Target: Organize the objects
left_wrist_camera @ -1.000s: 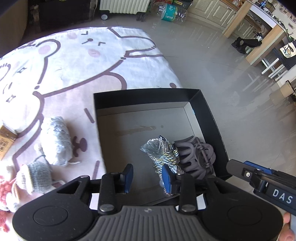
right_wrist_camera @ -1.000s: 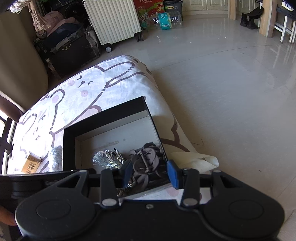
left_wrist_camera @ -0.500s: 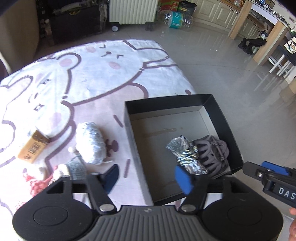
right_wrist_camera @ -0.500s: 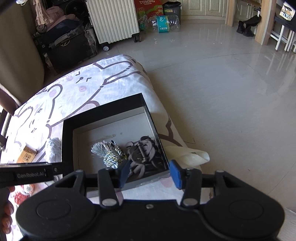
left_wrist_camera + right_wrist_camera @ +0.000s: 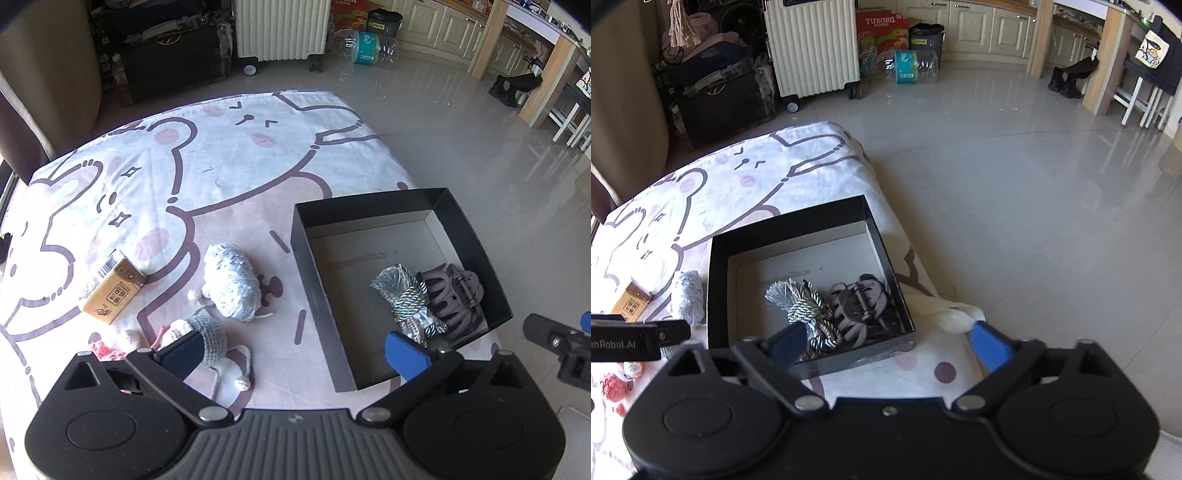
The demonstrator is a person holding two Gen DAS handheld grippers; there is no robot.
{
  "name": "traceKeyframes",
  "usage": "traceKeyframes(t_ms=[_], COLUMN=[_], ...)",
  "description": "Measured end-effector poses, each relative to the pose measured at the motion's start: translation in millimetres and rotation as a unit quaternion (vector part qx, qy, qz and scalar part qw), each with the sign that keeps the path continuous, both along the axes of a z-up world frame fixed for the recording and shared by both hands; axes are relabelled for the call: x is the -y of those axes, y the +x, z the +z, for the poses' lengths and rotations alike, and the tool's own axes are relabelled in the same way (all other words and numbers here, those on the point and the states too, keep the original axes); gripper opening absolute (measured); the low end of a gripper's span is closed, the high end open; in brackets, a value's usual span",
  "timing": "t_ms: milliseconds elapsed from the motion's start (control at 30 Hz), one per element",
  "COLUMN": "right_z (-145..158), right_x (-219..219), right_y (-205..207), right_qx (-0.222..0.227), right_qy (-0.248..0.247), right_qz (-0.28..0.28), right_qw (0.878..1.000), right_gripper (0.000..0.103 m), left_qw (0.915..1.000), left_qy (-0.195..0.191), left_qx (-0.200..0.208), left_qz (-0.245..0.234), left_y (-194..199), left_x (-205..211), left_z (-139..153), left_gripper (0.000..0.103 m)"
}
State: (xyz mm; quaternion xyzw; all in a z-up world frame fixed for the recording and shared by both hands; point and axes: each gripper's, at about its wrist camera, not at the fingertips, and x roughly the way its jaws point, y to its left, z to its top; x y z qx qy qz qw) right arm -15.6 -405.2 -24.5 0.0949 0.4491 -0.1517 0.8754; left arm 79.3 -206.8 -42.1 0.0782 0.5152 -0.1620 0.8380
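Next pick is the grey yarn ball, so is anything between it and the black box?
Nothing visible. The grey yarn ball lies on bare sheet just left of the black box; only the box's own left wall must be cleared.

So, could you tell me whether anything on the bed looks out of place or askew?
Nothing looks damaged or spilled. The yarn ball, small carton and crocheted toy lie scattered on the sheet beside the black box, which holds only the tassel and hair claw.
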Motion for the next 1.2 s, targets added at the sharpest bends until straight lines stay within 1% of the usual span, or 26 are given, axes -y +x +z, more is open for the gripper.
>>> traceKeyframes(t_ms=[100,267,500,1067,1200], right_z=[2,-1,-2,-3,-4], right_x=[1,-1,-3,-11,-12], right_y=[-3,-10,-12,-10,-9], right_qx=[0.004,0.01,0.007,0.005,0.007], right_qy=[-0.001,-0.022,-0.029,-0.031,-0.021], right_qz=[-0.007,-0.013,-0.014,-0.013,-0.014], right_qw=[1.0,1.0,0.999,0.999,1.0], right_gripper=[0.103,0.103,0.103,0.103,0.103], left_qw=[1.0,0.9999,0.9999,1.0,0.9999], left_qy=[0.002,0.006,0.001,0.001,0.0], left_qx=[0.001,0.008,0.012,0.008,0.008], left_qz=[0.001,-0.003,-0.004,0.001,0.007], left_y=[-2,-5,-4,-1,0], left_x=[-4,-10,-16,-31,-40], left_z=[0,2,1,-2,-2], left_gripper=[0.103,0.103,0.103,0.103,0.103])
